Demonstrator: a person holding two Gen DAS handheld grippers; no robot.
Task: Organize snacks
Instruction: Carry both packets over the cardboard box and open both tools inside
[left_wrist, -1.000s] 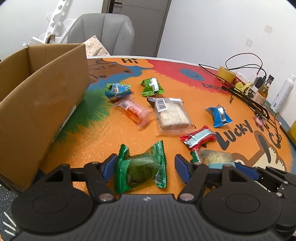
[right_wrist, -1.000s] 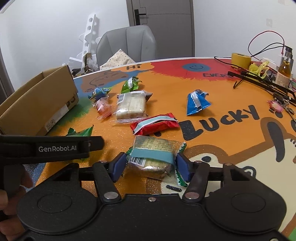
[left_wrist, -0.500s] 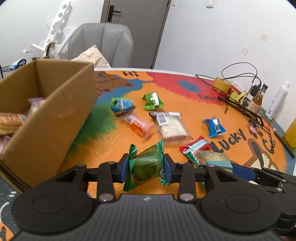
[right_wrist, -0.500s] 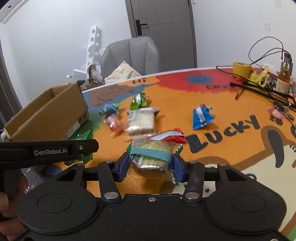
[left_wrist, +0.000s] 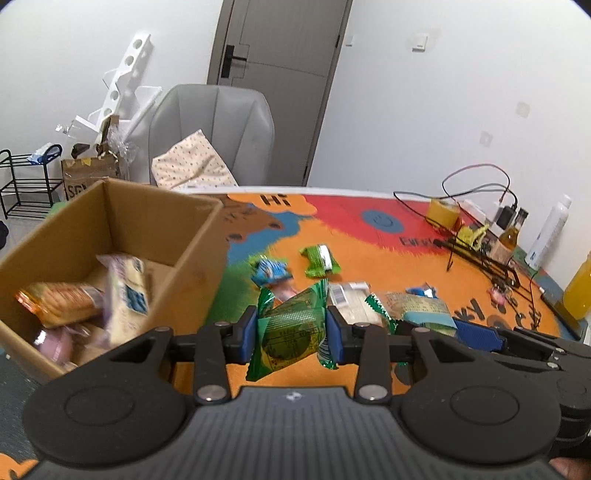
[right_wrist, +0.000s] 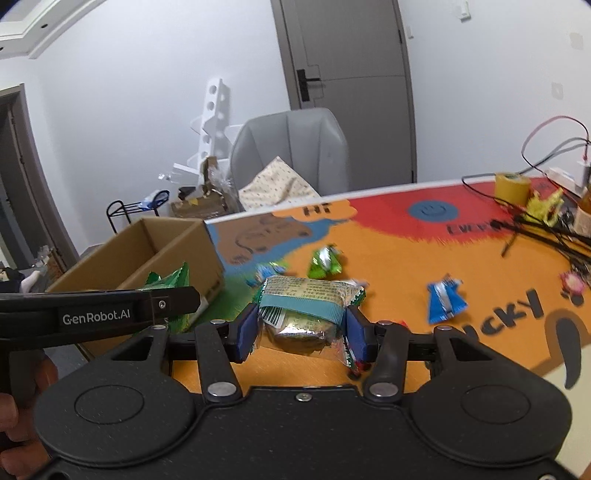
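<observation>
My left gripper (left_wrist: 291, 334) is shut on a green snack packet (left_wrist: 291, 328) and holds it above the table, just right of the cardboard box (left_wrist: 195, 258). The box holds several snacks (left_wrist: 92, 295). My right gripper (right_wrist: 301, 334) is shut on a clear packet with a teal band (right_wrist: 304, 308), lifted off the table; it also shows in the left wrist view (left_wrist: 417, 308). Loose snacks lie on the orange mat: a small green packet (left_wrist: 319, 260), a blue packet (left_wrist: 269, 271), a blue wrapper (right_wrist: 445, 301) and a white bar packet (left_wrist: 351, 301).
A grey chair (left_wrist: 214, 129) stands behind the table. Cables, a yellow tape roll (left_wrist: 443, 212), bottles (left_wrist: 548, 232) and a black wire rack (left_wrist: 487, 258) crowd the table's right side. The box (right_wrist: 155, 243) sits at the table's left edge.
Both grippers have closed on their packets and lifted them off the table. The left one has moved up and toward the box, so the box's inside now shows.
</observation>
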